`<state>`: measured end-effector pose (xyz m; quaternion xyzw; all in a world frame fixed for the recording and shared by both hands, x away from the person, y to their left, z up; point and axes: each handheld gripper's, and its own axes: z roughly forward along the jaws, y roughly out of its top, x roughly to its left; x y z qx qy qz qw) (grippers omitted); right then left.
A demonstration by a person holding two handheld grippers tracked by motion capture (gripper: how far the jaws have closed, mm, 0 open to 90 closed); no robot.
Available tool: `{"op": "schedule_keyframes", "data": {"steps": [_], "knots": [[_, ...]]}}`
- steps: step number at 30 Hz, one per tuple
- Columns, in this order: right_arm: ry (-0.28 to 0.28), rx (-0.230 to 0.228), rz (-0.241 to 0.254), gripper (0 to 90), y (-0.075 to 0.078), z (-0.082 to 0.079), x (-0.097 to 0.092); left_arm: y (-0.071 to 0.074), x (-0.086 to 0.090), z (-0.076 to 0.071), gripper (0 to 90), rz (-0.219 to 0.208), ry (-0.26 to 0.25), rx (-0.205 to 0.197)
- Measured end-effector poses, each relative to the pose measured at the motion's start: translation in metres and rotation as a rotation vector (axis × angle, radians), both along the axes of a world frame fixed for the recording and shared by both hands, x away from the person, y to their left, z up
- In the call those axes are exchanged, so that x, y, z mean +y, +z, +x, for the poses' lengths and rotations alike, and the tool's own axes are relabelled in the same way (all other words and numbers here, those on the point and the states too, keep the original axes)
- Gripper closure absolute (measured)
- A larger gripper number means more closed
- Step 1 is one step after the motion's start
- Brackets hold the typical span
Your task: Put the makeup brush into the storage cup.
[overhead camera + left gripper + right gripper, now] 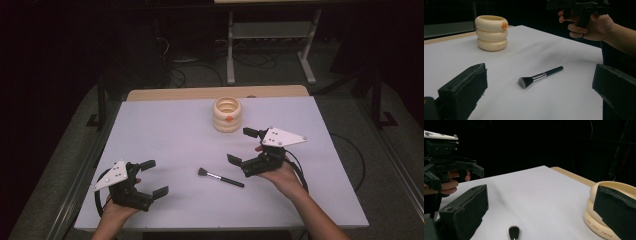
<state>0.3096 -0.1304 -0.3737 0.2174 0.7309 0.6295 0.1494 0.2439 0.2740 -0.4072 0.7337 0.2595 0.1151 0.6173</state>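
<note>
One makeup brush [220,177] lies flat on the white table [165,140], between my two grippers and near its front edge, bristles to the left, black handle pointing right. The right gripper [245,146] is closest, jaws spread wide and holding nothing; the left gripper [154,177] sits near-left, likewise spread and empty. I judge the pickup is the step in hand. I'd bring the right gripper down over the handle's middle, jaws square across it, and close slowly so it doesn't roll. The cream ringed holder [227,114] stands upright farther back.
</note>
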Motion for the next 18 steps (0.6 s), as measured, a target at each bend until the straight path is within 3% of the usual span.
{"op": "schedule_keyframes", "data": {"steps": [18], "knots": [[0.042, -0.003, 0.000, 0.0, 0.002, 0.006, 0.019, 0.000, 0.000, 0.000, 0.0, 0.001, -0.004, -0.003]]}}
